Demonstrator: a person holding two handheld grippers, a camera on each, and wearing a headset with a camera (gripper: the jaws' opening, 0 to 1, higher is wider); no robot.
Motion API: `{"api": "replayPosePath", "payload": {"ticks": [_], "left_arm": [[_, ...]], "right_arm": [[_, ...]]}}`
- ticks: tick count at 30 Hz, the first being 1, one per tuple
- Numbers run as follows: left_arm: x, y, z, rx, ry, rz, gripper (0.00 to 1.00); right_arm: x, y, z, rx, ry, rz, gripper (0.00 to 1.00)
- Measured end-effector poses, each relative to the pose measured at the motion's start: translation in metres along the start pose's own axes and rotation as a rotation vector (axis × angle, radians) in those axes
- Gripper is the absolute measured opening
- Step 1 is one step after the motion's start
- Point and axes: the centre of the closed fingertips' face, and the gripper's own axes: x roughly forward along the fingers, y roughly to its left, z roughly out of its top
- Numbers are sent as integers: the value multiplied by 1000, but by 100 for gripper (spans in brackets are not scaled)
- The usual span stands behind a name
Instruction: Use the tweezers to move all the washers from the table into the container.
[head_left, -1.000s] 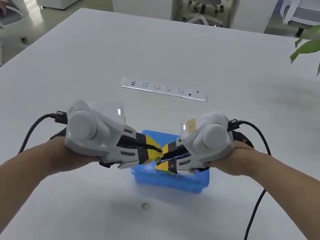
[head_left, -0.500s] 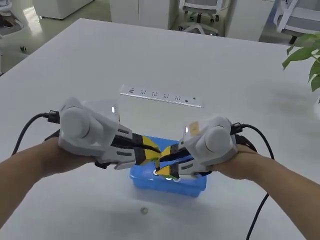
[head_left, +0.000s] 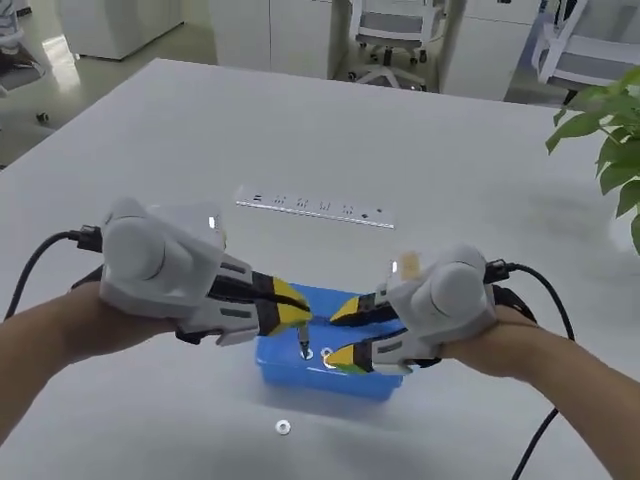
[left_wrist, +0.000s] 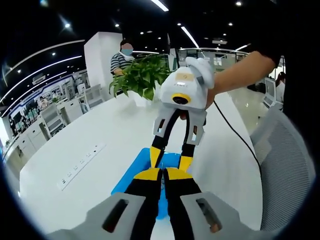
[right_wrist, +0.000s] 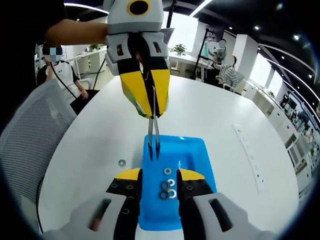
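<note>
Above container (right_wrist: 200, 150), tweezers (right_wrist: 153, 131) run on from left claw (left_wrist: 163, 172), tips downward.

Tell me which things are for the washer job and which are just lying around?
For the job:
- tweezers, in the shut left claw
- open right claw
- blue container with washers inside
- one washer left on the table

Just lying about:
- power strip
- plant
- chairs
</note>
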Motion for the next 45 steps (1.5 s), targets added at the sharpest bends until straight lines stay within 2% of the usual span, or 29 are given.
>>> {"api": "replayPosePath", "payload": {"ticks": [6, 16, 25, 38, 45], "left_arm": [[-8, -10, 5, -2, 3, 6, 6], [-16, -20, 2, -8, 10, -2, 6], [-17, -34, -11, -20, 24, -16, 6], [-15, -50, -31, -51, 46, -32, 6], [-10, -54, -35, -57, 49, -41, 6]], "right_arm": [[-17, 7, -5, 39, 0, -39, 33], [-38, 20, -12, 95, -7, -102, 43], [-53, 31, -18, 134, -14, -137, 49], [-62, 48, -22, 184, -37, -152, 57], [-69, 52, -26, 201, -40, -166, 61]]}}
